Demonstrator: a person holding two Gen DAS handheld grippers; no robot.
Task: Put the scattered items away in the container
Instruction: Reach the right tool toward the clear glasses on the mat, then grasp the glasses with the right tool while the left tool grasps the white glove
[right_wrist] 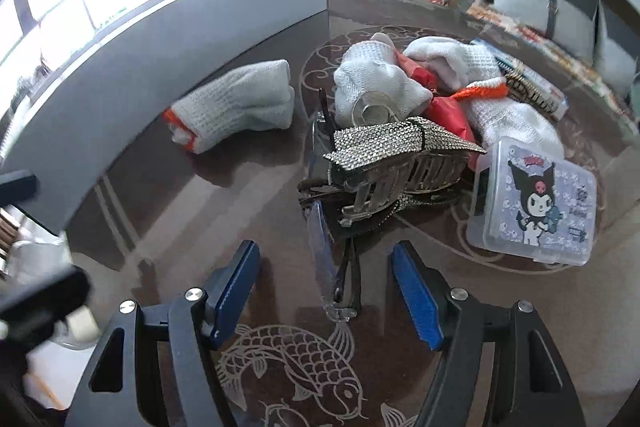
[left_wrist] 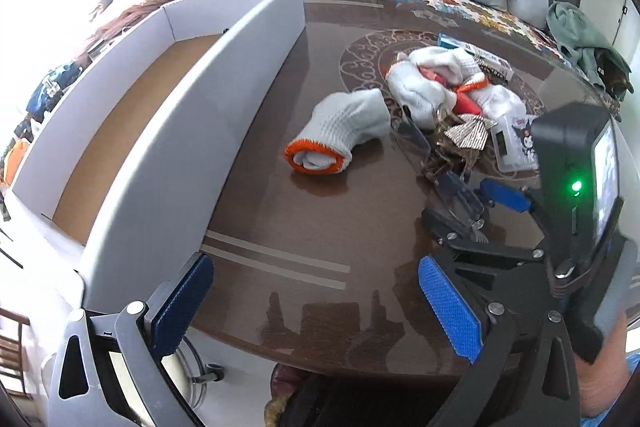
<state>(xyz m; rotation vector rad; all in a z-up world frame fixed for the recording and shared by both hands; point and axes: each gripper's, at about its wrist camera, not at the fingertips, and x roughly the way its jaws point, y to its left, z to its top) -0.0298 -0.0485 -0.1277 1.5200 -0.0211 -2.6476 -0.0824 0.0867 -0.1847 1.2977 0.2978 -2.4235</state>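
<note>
Container (left_wrist: 132,131): white-walled box with a brown cardboard floor, at the left edge of the table (left_wrist: 320,227). It shows nothing inside in the part visible. Its long near wall runs from the near-left edge toward the far edge.
Left gripper (left_wrist: 316,303): jaws wide, holding nothing, hovering over the near edge of the table just beside the container's near corner.
Rolled glove (left_wrist: 340,135): white knit with an orange cuff, lying alone between the container wall and the pile, apart from both.
Pile (right_wrist: 420,95): more white gloves, red items, 1 rhinestone hair claw (right_wrist: 396,155), 1 clear case with a cartoon print (right_wrist: 536,199) and 1 long printed box toward the far-right side, crowded and touching.
Spectacles (right_wrist: 332,259): clear-framed, folded, lying at the near edge of the pile, touching the hair claw; the near end lies between the right gripper's fingers.
Right gripper (right_wrist: 326,291): jaws wide, nothing clamped, lined up on the spectacles.
Step in hand (judgement): pick the spectacles, then carry left to the container.
Method: close on the frame, not the lens; grip lightly; lift straight up so the claw's teeth do not drag along.
Open room: bare table lies between the pile and the container wall; the rolled glove sits in that lane, so pass above it.
Edges: the container wall stands high; raise the load over the rim before moving across.
Clearance: the left gripper sits near the container corner; keep the 2 tools apart.
</note>
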